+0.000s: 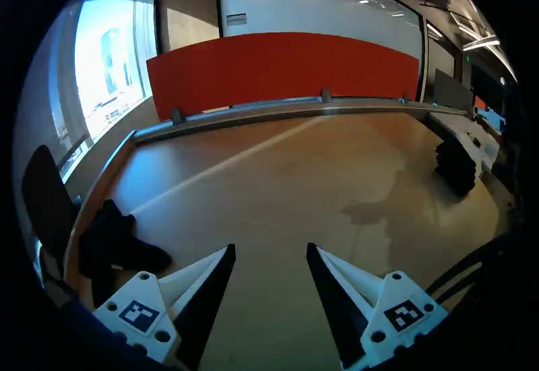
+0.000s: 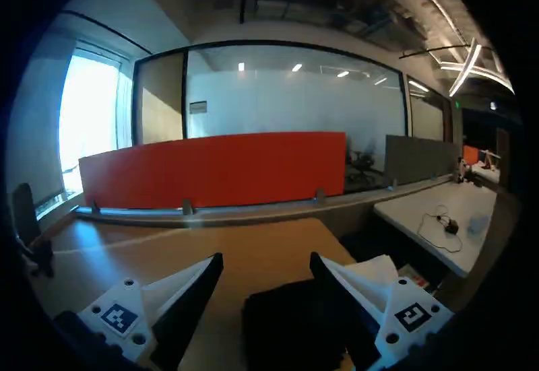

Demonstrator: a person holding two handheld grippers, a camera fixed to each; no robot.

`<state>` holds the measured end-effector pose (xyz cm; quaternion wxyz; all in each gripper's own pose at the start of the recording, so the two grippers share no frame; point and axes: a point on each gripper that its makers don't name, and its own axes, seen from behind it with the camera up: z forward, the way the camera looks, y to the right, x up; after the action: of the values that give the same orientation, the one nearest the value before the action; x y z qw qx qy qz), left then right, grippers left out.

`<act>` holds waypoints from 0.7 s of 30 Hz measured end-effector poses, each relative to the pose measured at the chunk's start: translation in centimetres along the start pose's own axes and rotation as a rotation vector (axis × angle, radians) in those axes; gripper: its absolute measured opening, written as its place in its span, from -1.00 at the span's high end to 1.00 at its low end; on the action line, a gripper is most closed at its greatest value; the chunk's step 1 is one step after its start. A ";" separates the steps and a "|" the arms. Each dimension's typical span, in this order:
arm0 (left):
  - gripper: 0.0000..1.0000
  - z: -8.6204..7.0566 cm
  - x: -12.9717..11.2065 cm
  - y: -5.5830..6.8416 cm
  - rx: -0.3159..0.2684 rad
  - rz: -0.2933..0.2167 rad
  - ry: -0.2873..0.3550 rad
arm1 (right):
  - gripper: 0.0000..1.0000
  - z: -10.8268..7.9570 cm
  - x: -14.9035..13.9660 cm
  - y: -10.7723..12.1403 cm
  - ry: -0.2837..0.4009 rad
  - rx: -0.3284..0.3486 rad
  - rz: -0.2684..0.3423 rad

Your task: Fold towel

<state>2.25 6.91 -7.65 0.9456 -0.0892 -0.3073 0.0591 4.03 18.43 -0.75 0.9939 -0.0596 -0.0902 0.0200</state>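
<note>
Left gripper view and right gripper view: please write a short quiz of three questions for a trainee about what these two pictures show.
1. True or false: the left claw is shut on a mug.
2. What colour is the divider panel at the far edge of the table? A) green B) orange-red C) white
3. In the right gripper view, what lies on the table low between the fingers of the right claw?

Key
1. False: it is open, with bare table between its fingers.
2. B
3. A dark cloth; the claw is open and does not grip it.
</note>
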 end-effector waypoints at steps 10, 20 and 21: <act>-0.55 -0.1 1.3 -0.6 0.010 -0.022 0.044 | -0.99 -1.0 3.8 -3.7 0.127 0.037 -0.050; -0.55 -0.7 6.1 -2.5 0.039 -0.077 0.191 | -1.00 -1.0 4.2 -6.6 0.129 0.065 -0.060; -0.55 -0.8 6.8 -2.7 0.041 -0.082 0.208 | -0.99 -1.0 4.2 -6.9 0.128 0.066 -0.059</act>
<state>8.33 5.31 -3.88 0.9756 -0.0630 -0.2096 0.0169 8.54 11.71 -0.14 0.9993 -0.0250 -0.0276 -0.0102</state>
